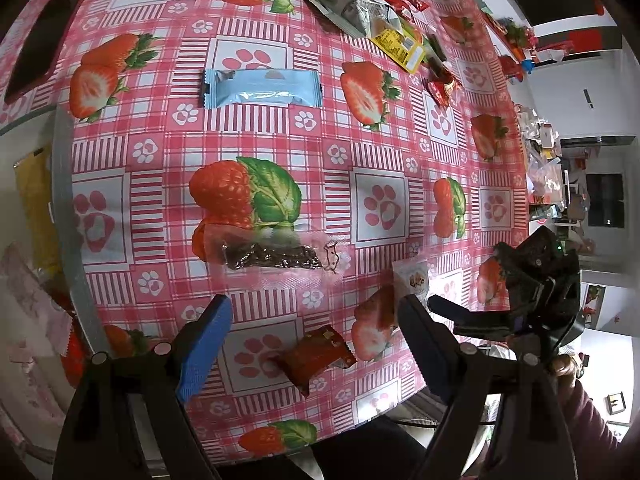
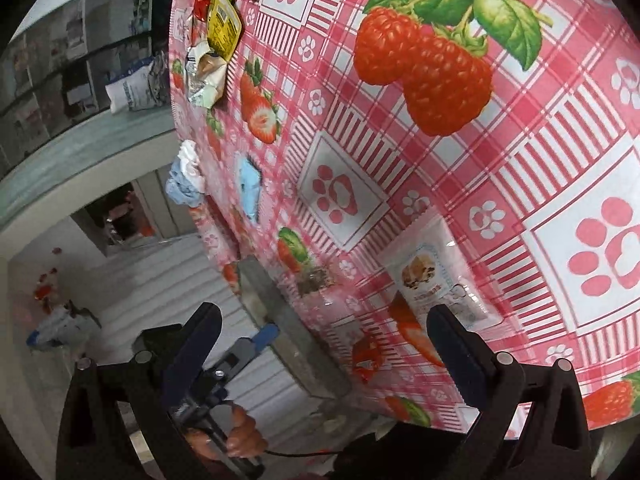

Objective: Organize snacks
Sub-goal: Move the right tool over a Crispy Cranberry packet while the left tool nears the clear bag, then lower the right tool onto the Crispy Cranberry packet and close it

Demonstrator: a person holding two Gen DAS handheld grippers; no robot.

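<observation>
From the left wrist view, the left gripper points down at the desk with its strawberry cloth. Its fingers are spread wide and hold nothing. A small red snack lies on the desk right between them, not yet touched. Just past it lies a clear packet with dark bits. Farther off is a long blue snack bar, and at the far edge sits a pile of mixed snacks. A small white cookie packet lies near the right finger. The right gripper shows beside it.

From the right wrist view, the right gripper is tipped sideways near the desk edge. Its fingers are spread too, with nothing pinched. The white cookie packet lies just ahead of the right finger. The pile is well apart, up at the far end.

I think the step now is picking the next snack. The left hand looks ready for the red one: it should go down, then squeeze gently.
</observation>
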